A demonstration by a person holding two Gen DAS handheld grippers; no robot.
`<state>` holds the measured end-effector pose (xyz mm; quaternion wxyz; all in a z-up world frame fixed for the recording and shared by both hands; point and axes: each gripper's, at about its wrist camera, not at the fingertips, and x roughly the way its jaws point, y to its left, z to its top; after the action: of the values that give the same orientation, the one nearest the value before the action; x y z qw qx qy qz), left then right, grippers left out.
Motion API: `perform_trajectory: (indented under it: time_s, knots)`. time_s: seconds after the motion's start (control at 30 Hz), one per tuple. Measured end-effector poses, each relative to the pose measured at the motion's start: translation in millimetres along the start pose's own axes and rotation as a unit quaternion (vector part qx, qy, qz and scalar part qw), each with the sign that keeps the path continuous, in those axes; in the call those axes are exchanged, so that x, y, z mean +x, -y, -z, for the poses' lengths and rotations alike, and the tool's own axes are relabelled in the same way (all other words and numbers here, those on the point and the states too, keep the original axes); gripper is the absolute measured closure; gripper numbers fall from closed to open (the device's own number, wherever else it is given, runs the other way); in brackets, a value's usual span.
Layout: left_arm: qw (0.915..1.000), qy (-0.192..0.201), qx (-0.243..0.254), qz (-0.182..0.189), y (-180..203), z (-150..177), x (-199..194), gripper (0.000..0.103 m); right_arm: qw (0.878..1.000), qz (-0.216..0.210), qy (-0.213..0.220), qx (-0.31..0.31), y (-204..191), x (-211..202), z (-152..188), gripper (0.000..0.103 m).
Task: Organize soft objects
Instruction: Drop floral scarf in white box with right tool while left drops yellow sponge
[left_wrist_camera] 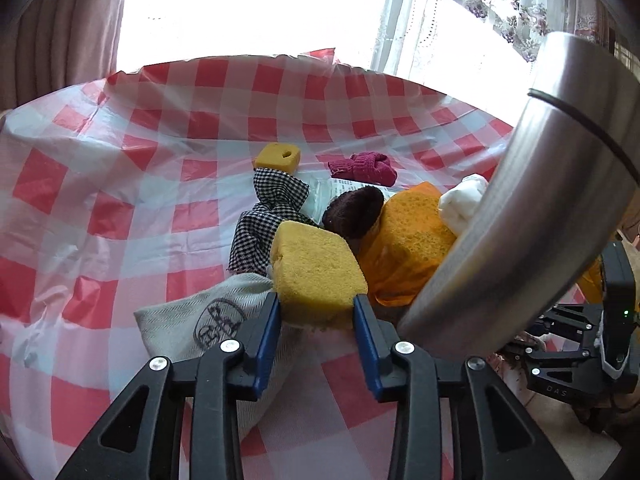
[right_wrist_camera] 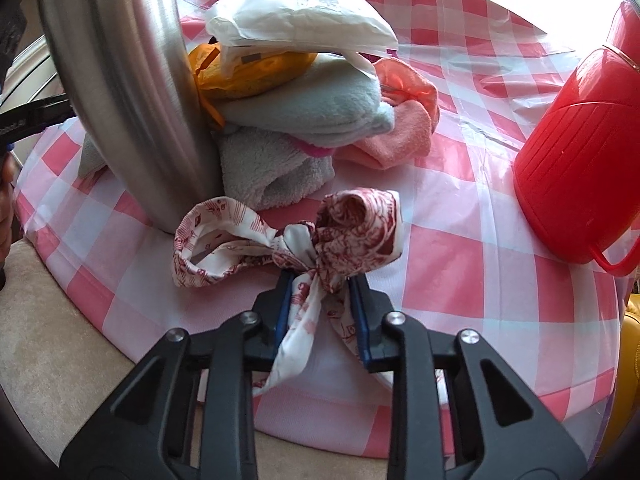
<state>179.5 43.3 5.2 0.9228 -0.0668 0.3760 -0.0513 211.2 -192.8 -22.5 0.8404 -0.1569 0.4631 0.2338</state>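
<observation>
My left gripper [left_wrist_camera: 316, 304] is shut on a yellow sponge [left_wrist_camera: 316, 272], held just above the table beside a steel bowl [left_wrist_camera: 532, 216]. Behind it lie a checked cloth [left_wrist_camera: 272, 216], a dark knit piece [left_wrist_camera: 352, 208], an orange sponge cloth [left_wrist_camera: 408, 236], a small yellow sponge [left_wrist_camera: 278, 157] and a maroon knit [left_wrist_camera: 364, 168]. My right gripper [right_wrist_camera: 320, 284] is shut on a red-and-white printed cloth [right_wrist_camera: 352, 228], knotted, low over the table. The steel bowl [right_wrist_camera: 128, 88] stands to its left, next to a pile of grey towels [right_wrist_camera: 280, 160].
A red plastic jug [right_wrist_camera: 576, 152] stands at the right. A white packet [right_wrist_camera: 300, 20] tops the pile, with a pink cloth [right_wrist_camera: 400, 128] beside it. A grey pouch [left_wrist_camera: 192, 320] lies under my left gripper. The checked tablecloth [left_wrist_camera: 100, 200] ends near the front edge.
</observation>
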Motion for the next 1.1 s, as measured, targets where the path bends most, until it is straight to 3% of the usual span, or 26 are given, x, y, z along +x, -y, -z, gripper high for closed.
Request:
perform_trajectory:
  time_s: [0.27,0.4,0.67,1.1]
  knots:
    - [0.9974,0.032,-0.064,-0.004,-2.7,22.3,-48.7,0.066,1.0,0.002,0.015,0.015,6.9,-22.0,15.5,0.075]
    - [0.9966,0.042,-0.071,-0.002,8.8,35.7,-72.2,0.066,0.999,0.0,0.023,0.027,11.1,-36.6,26.8,0.075]
    - [0.9974,0.049,-0.034,0.041,66.4,56.5,-108.9,0.066,0.997,0.002,0.034,0.065,33.4,-67.9,63.4,0.075]
    - [0.9887,0.016,0.03,0.146,180.4,70.8,-115.2,0.066,0.985,0.038,0.042,0.164,105.7,-127.3,146.1,0.075]
